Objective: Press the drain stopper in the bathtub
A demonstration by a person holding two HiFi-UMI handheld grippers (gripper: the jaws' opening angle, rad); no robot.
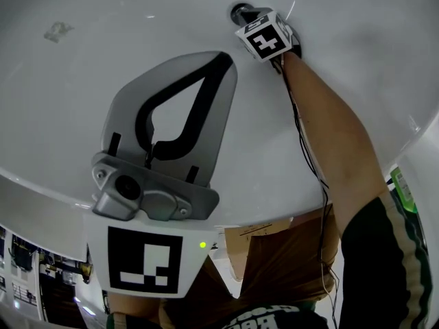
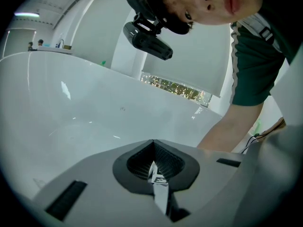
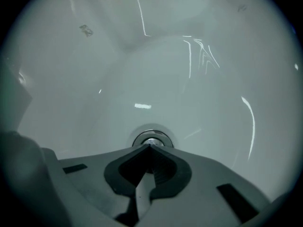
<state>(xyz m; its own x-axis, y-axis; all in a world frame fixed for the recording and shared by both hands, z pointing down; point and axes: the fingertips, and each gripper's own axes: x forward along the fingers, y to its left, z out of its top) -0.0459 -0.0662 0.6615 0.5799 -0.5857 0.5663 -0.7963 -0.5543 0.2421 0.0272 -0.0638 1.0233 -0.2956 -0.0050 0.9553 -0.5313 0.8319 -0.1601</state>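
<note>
The right grey plastic two-jaw gripper (image 3: 150, 146) has its jaws pressed together with nothing between them. Their joined tip lies at the near edge of the round chrome metal drain stopper (image 3: 152, 139), which sits dead ahead at 12 o'clock in the right gripper view. Whether the tip actually touches the cap cannot be told. The left grey plastic two-jaw gripper (image 2: 153, 142) is likewise closed and empty, and it hangs well apart from the drain. In the head view it is at about 7 o'clock from the right one, pointing up the tub wall.

The stopper is set into the floor of the glossy white bathtub (image 3: 189, 89), and in the head view it is near 12 o'clock, at the end of the person's outstretched bare forearm (image 1: 336, 136).

The stopper looks rigid, smooth and probably slick, likely a spring push type. It offers no place to take hold, so the closed tip should bear straight down on the centre of the cap. A push off centre might skid onto the enamel.
</note>
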